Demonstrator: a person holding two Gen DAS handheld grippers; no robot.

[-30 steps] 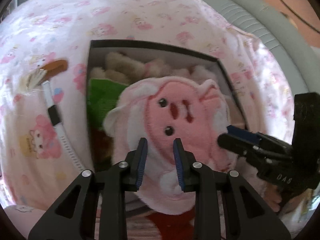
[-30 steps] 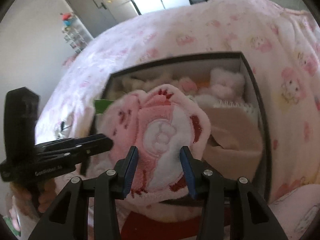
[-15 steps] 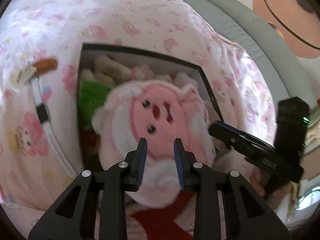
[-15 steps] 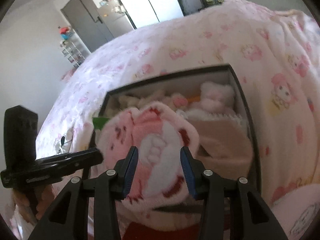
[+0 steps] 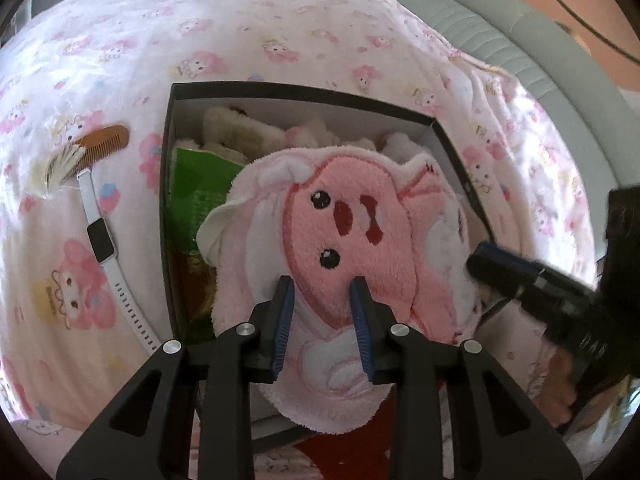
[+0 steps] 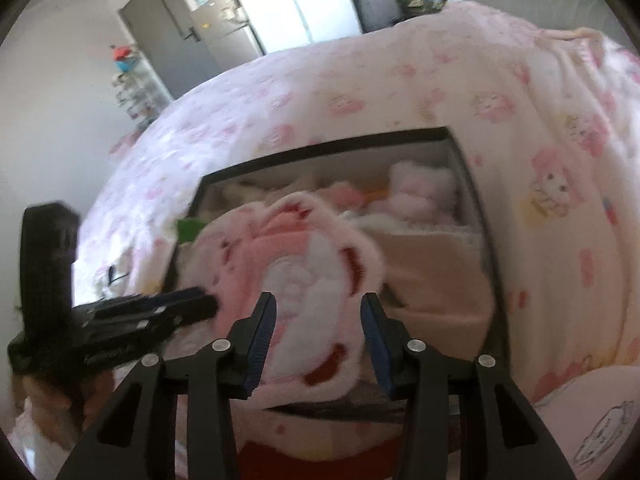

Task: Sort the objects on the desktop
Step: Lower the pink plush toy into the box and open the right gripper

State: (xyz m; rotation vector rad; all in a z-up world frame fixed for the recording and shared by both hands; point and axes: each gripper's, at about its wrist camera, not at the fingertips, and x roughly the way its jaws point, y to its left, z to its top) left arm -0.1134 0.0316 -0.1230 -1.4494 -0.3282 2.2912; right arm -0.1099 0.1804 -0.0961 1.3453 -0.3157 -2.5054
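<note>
A pink plush towel with a pig face (image 5: 344, 236) lies spread over the front of a black box (image 5: 300, 90), its lower edge hanging over the near rim. My left gripper (image 5: 321, 284) hovers over the towel's lower part. It is open, and flat towel shows between the pads. The right gripper (image 5: 480, 258) reaches in from the right at the towel's edge. In the blurred right wrist view, my right gripper (image 6: 319, 298) is open above the same towel (image 6: 296, 264), and the left gripper (image 6: 196, 302) comes in from the left. The box (image 6: 320, 148) holds plush toys (image 6: 416, 192).
A wooden comb (image 5: 108, 142) and a white smartwatch (image 5: 102, 240) lie on the pink printed blanket (image 5: 280, 24) left of the box. Inside the box are a green packet (image 5: 196, 188), cream plush pieces (image 5: 224, 124) and a beige cloth (image 6: 432, 272). A grey sofa (image 5: 520, 40) borders the far right.
Both views swayed a little, back and then closer again. The towel has kept its place over the box, and neither gripper's jaw spacing looks different.
</note>
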